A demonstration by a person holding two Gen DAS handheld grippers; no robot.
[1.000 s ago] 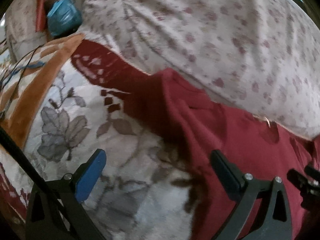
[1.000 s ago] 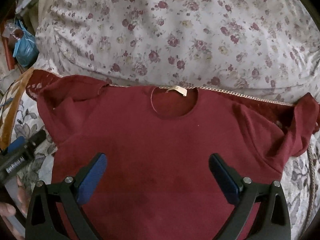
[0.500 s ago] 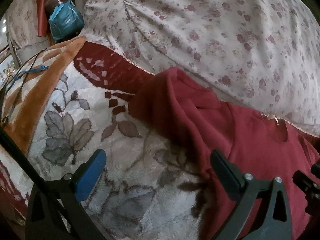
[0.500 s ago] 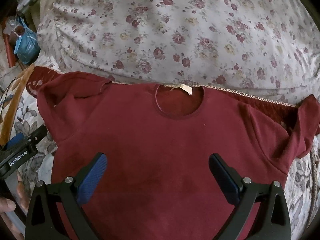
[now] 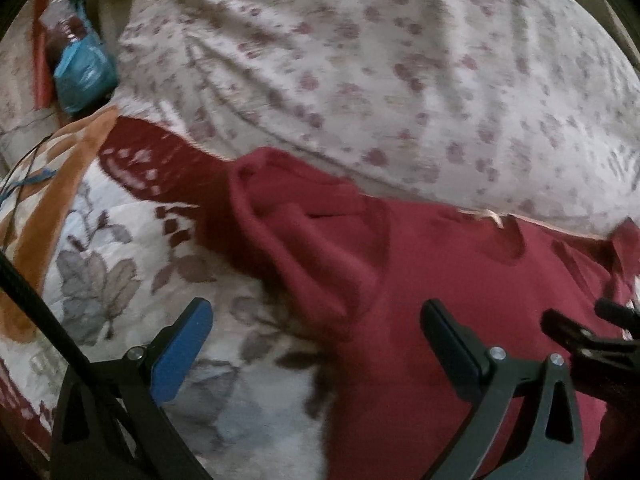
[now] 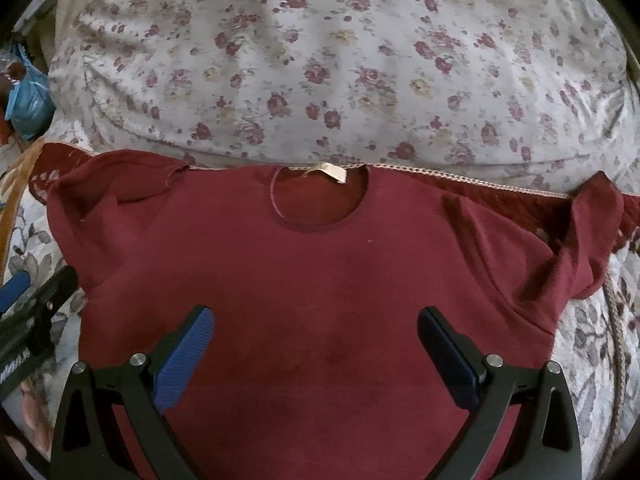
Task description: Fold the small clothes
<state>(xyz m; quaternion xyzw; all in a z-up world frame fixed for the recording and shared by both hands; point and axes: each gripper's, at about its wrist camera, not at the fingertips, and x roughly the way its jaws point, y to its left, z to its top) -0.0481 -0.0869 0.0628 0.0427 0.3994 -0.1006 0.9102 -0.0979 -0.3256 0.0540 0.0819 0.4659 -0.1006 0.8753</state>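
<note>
A dark red short-sleeved T-shirt (image 6: 320,280) lies spread front up on a flowered blanket, collar with a pale label (image 6: 330,171) at the far side. Both sleeves are rumpled. My right gripper (image 6: 316,344) is open and empty, hovering over the shirt's chest. My left gripper (image 5: 316,344) is open and empty over the shirt's left edge, near the bunched left sleeve (image 5: 304,232). The left gripper also shows at the left edge of the right wrist view (image 6: 36,304), and the right gripper at the right edge of the left wrist view (image 5: 588,332).
A big flowered pillow (image 6: 340,60) lies just beyond the collar. The blanket (image 5: 120,280) has grey leaves, orange bands and a dark red border. A blue plastic bag (image 5: 82,74) sits at the far left. Thin cables (image 5: 28,168) run along the left.
The left gripper has swung right and a little toward the shirt, so more of the shirt is in its view. The right gripper has pulled back slightly. Both stay open.
</note>
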